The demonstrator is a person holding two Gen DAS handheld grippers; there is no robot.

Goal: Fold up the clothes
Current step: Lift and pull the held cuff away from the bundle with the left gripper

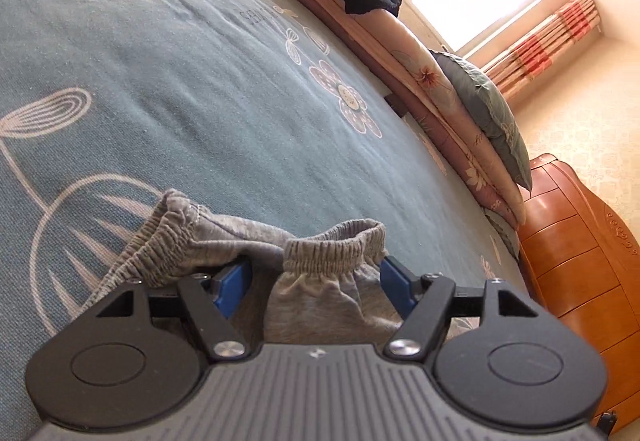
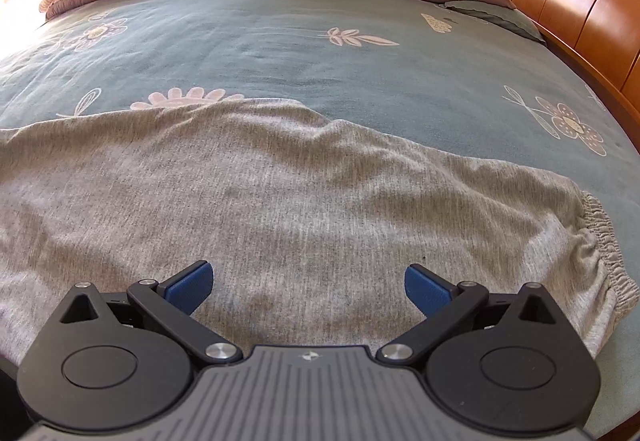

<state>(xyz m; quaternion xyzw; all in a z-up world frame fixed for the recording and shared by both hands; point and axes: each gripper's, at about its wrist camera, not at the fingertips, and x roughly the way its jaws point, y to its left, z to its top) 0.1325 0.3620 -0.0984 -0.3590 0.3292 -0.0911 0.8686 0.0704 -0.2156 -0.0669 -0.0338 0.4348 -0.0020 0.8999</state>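
Pants: one gray pair [image 2: 280, 193] on the bed [image 2: 320, 53].
Left gripper [image 1: 316, 281]: apart, around two cuffs [image 1: 332, 241].
Right gripper [image 2: 308, 289]: apart, over the pants.

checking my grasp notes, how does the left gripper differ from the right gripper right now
The left gripper has bunched elastic cuffs of the grey knit trousers between its blue pads, which stand apart; the right gripper has only flat grey cloth below its pads. The left pads are partly hidden by fabric; the right pads show fully. Both are open and over the blue flowered bedsheet.
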